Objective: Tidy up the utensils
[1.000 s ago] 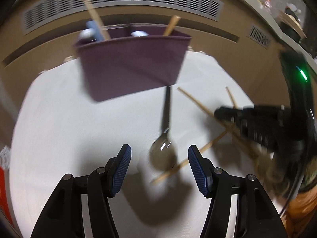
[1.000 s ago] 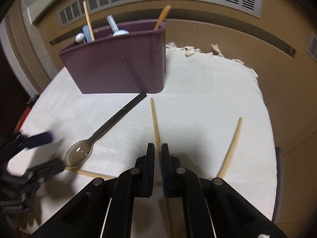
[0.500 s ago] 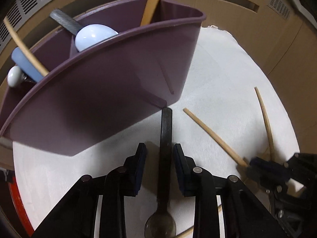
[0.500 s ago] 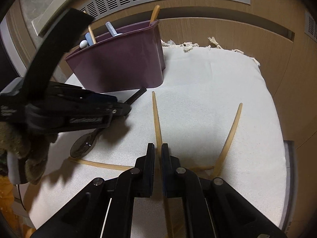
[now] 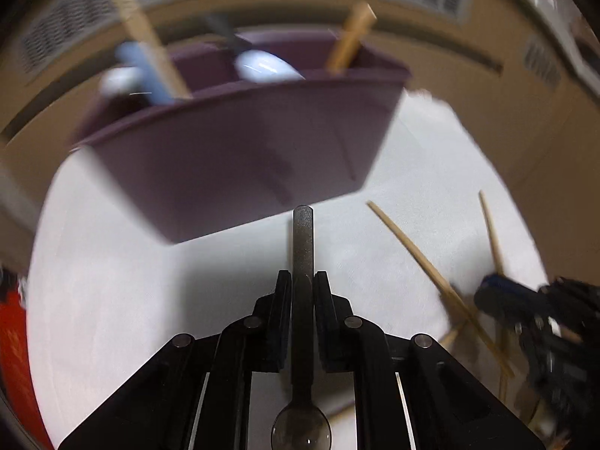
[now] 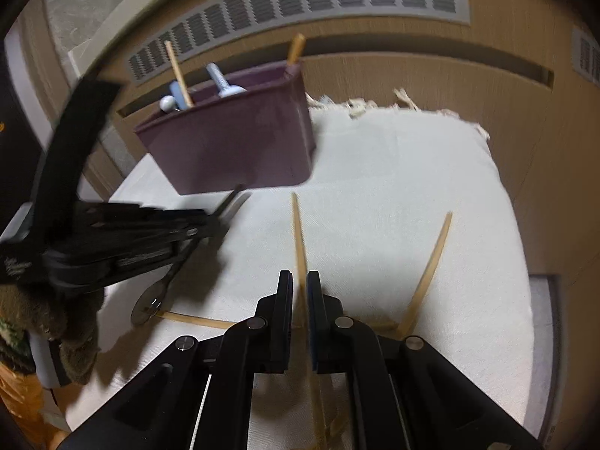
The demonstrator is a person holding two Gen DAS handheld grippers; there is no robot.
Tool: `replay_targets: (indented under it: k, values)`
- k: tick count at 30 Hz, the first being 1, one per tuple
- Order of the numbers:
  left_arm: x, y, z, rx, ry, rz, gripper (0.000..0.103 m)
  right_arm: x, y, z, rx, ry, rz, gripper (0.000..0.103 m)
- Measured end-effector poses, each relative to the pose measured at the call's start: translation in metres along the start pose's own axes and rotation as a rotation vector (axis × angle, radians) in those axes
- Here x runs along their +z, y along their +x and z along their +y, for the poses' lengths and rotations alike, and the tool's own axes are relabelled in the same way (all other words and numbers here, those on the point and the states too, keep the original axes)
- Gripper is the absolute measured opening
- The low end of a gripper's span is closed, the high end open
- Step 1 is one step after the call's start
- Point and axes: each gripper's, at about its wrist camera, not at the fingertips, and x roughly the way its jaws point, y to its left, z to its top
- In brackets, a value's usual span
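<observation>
Open white cloth is seen on the bench to the right of the purple bin, which blocks the way straight ahead of the left tool, while loose wooden chopsticks are scattered across the nearer cloth around the right tool.
</observation>
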Motion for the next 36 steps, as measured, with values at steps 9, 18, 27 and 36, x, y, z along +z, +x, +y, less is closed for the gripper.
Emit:
replay_targets:
  k: [9, 18, 27, 36]
  values:
    - [-0.058, -0.074, 0.051, -0.066, -0.15, -0.189, 0.012, 0.021, 0.038, 0.014, -0.078, -0.057, 0.119, 0.013]
    - [-0.071, -0.094, 0.066, -0.085, -0.175, -0.244, 0.012, 0.034, 0.069, 0.013, -0.106, -0.048, 0.217, 0.022]
    - [-0.074, -0.098, 0.066, -0.106, -0.183, -0.243, 0.013, 0.03, 0.062, 0.025, -0.098, -0.11, 0.218, 0.008]
    - [-0.075, -0.108, 0.055, -0.11, -0.163, -0.235, 0.013, 0.021, 0.005, 0.028, -0.026, -0.105, 0.095, 0.007]
